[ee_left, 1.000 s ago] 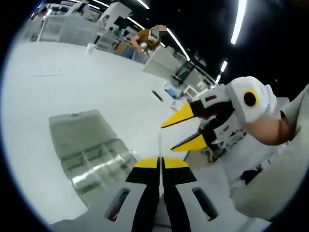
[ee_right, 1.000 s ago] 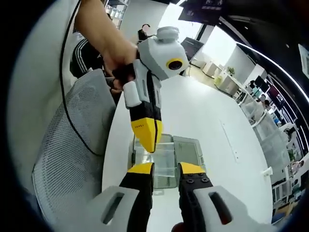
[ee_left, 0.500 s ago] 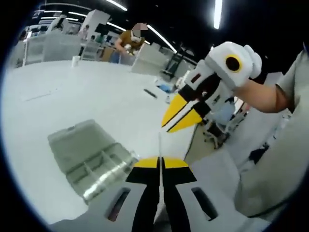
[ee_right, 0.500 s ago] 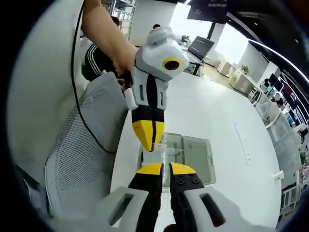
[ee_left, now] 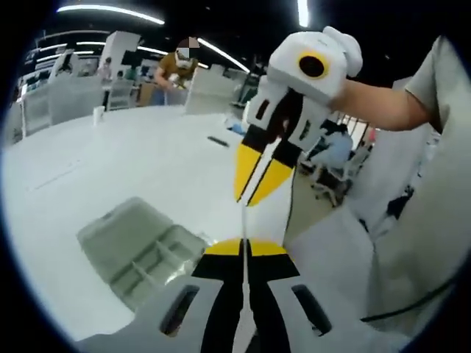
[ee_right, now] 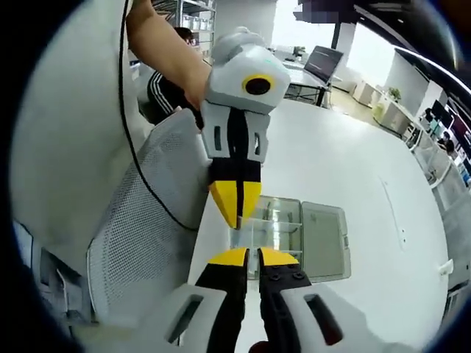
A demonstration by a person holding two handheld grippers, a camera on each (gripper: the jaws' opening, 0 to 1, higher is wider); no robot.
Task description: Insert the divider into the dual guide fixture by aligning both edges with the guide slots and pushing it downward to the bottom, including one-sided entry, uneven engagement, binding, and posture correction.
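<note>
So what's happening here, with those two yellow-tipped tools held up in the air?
A person holds a gripper in each hand above a white table. The left gripper and the right gripper pinch opposite ends of a thin clear divider, which hangs between them in mid-air. Below on the table sits an open clear plastic box with compartments. The divider is not in it yet.
</note>
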